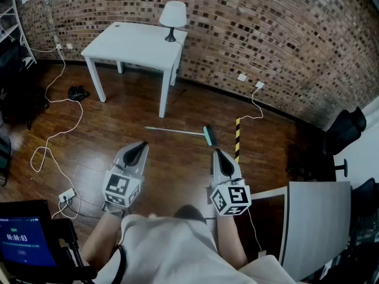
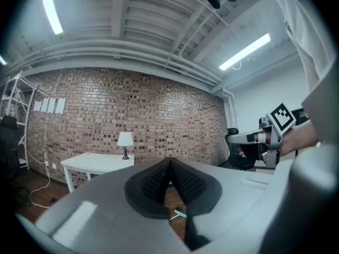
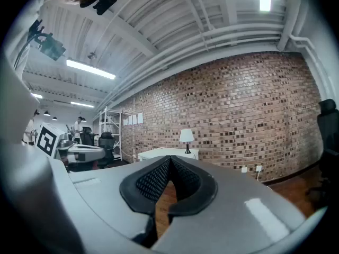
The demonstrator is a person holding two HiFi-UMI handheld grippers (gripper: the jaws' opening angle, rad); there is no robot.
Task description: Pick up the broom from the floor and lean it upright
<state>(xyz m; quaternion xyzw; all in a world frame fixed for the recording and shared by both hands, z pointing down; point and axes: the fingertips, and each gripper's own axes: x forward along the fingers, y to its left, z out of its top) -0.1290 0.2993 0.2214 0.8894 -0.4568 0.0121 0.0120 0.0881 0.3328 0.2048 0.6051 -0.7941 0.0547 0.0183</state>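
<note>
Broom (image 1: 177, 131) flat on floor (image 1: 177, 170), table (image 1: 136, 43) beyond

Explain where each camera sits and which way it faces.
Head view: on the person's head, facing steeply down at floor, broom, left gripper, right gripper, arms.
Left gripper view: rides that gripper, level along its shut jaws toward the brick wall.
Right gripper view: likewise, jaws shut.
All three share the white table and lamp.

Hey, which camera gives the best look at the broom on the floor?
The head view: the whole broom lies in sight on the floor, thin handle and green head. The left gripper view catches only a sliver of its green head, low in the frame. The right gripper view shows none of it.
</note>
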